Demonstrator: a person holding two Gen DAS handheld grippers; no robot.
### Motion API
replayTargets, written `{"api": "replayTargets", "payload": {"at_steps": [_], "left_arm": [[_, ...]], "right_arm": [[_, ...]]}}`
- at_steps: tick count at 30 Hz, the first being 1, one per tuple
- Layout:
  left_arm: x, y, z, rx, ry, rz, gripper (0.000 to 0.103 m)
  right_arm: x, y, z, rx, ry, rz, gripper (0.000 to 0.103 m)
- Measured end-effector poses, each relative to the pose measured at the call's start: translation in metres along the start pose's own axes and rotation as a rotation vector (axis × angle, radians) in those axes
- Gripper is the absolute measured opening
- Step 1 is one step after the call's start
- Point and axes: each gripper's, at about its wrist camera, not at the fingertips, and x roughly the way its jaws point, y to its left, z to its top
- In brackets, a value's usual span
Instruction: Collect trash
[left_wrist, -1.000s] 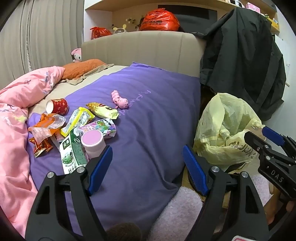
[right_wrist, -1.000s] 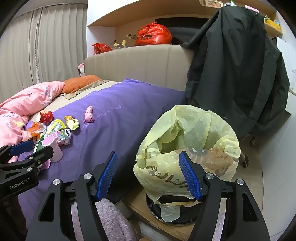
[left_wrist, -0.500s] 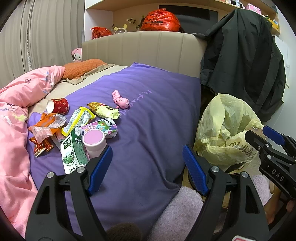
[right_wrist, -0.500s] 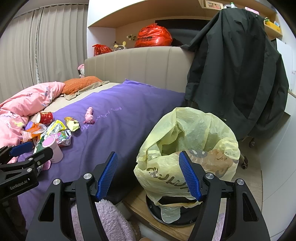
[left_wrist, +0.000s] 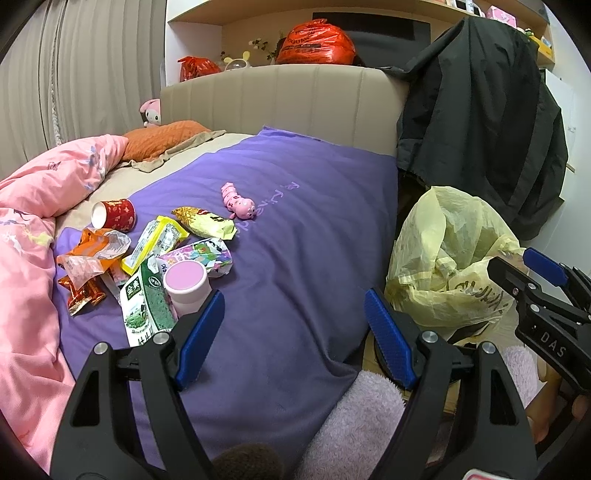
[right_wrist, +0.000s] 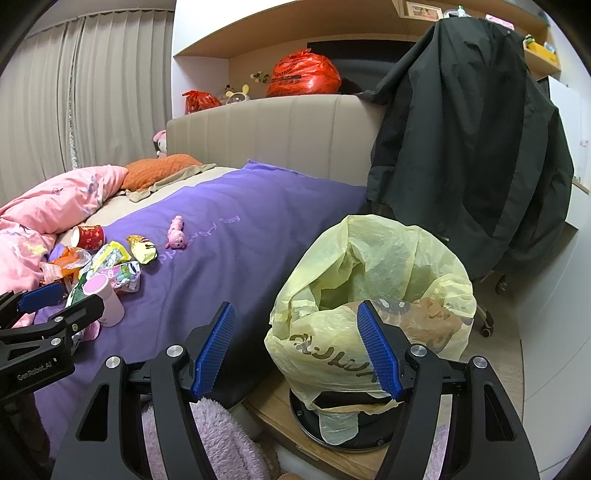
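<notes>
bed with scattered trash and lined bin beside it

the left gripper (left_wrist: 293, 334) hovers above the near edge of the purple bedspread (left_wrist: 295, 240), its blue-padded jaws spread wide and holding nothing. the right gripper (right_wrist: 295, 347) hangs over the bedside, jaws likewise parted and empty, framing the yellow trash bag (right_wrist: 373, 295) that lines a dark bin standing on the floor just beside the bed. the trash lies in a cluster on the bedspread's left part: a pink-topped cup (left_wrist: 186, 282) upright, a green-and-white carton (left_wrist: 142, 308) touching it, a yellow snack wrapper (left_wrist: 205, 221), orange wrappers (left_wrist: 86, 266) and a red paper cup (left_wrist: 114, 214) on its side. a pink toy (left_wrist: 238, 201) lies apart from the pile. a pink duvet (left_wrist: 26, 221) is bunched along the left.
</notes>
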Motion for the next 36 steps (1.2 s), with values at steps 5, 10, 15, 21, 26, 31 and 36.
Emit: {"api": "replayTargets", "payload": {"at_steps": [5,10,15,21,26,31,36], "left_arm": [[-0.0039,-0.0025,0.0008,0.012,-0.020,-0.005,0.075],[-0.0071,-0.0048,0.0009,0.020,-0.034,-0.016,0.075],[-0.0076,-0.0059,0.0009,0.023,-0.035,-0.021,0.075],[-0.0069,-0.0053,0.0001,0.023,-0.036,-0.029,0.075],[-0.0063,-0.0047,-0.0003,0.021,-0.035,-0.028,0.075],[-0.0062,-0.0043,-0.0005,0.023,-0.036,-0.031,0.075],[-0.0059,-0.0045,-0.0007,0.025,-0.037,-0.032,0.075]], "right_arm": [[-0.0022,-0.0025,-0.0014,0.011,-0.015,0.000,0.065],[-0.0043,-0.0018,-0.0022,0.009,-0.023,-0.003,0.065],[-0.0047,-0.0030,-0.0021,0.012,-0.024,-0.004,0.065],[-0.0041,-0.0054,-0.0019,0.016,-0.024,-0.013,0.065],[-0.0033,-0.0059,-0.0017,0.017,-0.024,-0.010,0.065],[-0.0032,-0.0083,-0.0012,0.025,-0.025,-0.014,0.065],[-0.0035,-0.0086,-0.0017,0.024,-0.027,-0.014,0.065]]}}
